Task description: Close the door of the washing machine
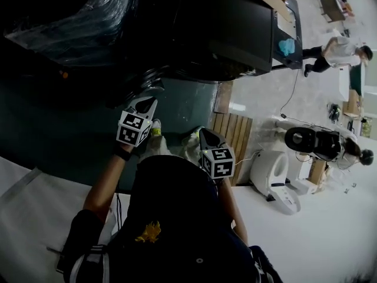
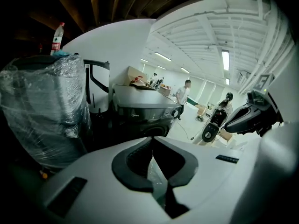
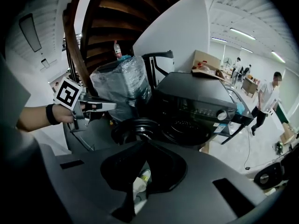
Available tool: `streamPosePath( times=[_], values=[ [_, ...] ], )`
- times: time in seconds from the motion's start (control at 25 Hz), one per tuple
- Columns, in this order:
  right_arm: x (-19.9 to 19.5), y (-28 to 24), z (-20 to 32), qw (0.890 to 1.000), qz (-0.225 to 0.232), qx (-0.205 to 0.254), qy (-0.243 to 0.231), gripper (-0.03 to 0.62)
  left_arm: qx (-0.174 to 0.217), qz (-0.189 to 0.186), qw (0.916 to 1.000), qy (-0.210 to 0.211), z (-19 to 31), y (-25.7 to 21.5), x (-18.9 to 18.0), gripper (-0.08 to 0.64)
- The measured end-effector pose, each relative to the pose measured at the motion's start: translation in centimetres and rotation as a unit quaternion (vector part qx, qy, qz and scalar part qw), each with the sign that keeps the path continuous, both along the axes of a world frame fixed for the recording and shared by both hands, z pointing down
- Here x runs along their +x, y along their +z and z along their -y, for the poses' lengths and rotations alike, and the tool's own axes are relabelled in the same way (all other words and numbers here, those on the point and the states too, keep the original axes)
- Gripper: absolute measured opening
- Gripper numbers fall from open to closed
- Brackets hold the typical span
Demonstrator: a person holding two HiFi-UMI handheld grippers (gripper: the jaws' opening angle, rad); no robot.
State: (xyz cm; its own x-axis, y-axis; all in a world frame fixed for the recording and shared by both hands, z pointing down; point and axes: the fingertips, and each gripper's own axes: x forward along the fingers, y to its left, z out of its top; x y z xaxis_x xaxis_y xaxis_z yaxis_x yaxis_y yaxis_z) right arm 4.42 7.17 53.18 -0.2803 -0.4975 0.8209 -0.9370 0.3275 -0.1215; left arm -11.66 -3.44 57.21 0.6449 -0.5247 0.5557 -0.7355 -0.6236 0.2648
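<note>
The black front-loading washing machine (image 3: 201, 107) stands ahead, also seen in the head view (image 1: 235, 28) and the left gripper view (image 2: 145, 112). Its round door (image 3: 135, 127) hangs open, swung out to the left of the drum opening (image 3: 187, 129). My left gripper (image 1: 147, 103) is shut with nothing in it; its jaws meet at the tip (image 2: 152, 139). In the right gripper view the left gripper (image 3: 112, 105) hovers just up and left of the door, apart from it. My right gripper (image 1: 206, 133) is shut and empty (image 3: 145, 142), behind the door.
A plastic-wrapped bulky object (image 3: 121, 85) with a water bottle (image 3: 117, 49) on top stands left of the machine. A wooden pallet (image 1: 232, 134) lies by its base. A white device (image 1: 277, 173), a cable and people (image 1: 336, 52) occupy the white floor to the right.
</note>
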Motion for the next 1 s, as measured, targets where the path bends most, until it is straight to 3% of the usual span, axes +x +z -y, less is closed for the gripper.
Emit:
streamPosePath(
  times=[0.12,0.24,0.36,0.52,0.64,0.84,0.88,0.96,1.0],
  values=[
    [-1.1,0.7,-0.3,1.0,0.011,-0.003,-0.007,0.026,0.0,-0.004,0.9999,-0.009,0.0,1.1,-1.2,0.02],
    [-1.6,1.8,-0.9,1.0,0.014,-0.014,-0.015,0.026,0.025,-0.011,0.9994,-0.019,-0.2,1.8,-2.2,0.02],
    [-1.3,1.9,-0.3,1.0,0.0,-0.006,-0.028,0.026,0.048,0.021,0.9982,-0.029,0.5,3.8,-3.0,0.02],
    [-1.3,1.2,0.8,0.998,-0.016,0.018,-0.051,0.026,0.049,0.052,0.997,-0.029,1.8,6.8,-4.3,0.02],
    [-0.2,0.7,1.0,0.999,-0.019,0.028,-0.037,0.026,0.044,0.07,0.9962,-0.026,3.2,8.6,-4.9,0.02],
    [2.2,1.8,-0.6,1.0,-0.021,0.016,0.001,0.026,0.029,0.14,0.9897,0.001,6.1,12.3,-6.7,0.023],
    [2.4,1.9,-0.9,1.0,-0.021,0.014,0.006,0.026,0.024,0.152,0.9882,0.003,6.8,13.1,-7.2,0.038],
    [3.0,2.0,-1.6,1.0,-0.022,0.009,0.019,0.026,0.006,0.169,0.9855,0.006,8.1,14.8,-8.1,0.203],
    [3.4,2.0,-1.9,0.999,-0.023,0.006,0.027,0.026,-0.002,0.176,0.9844,0.007,8.6,15.6,-8.4,0.215]
  ],
)
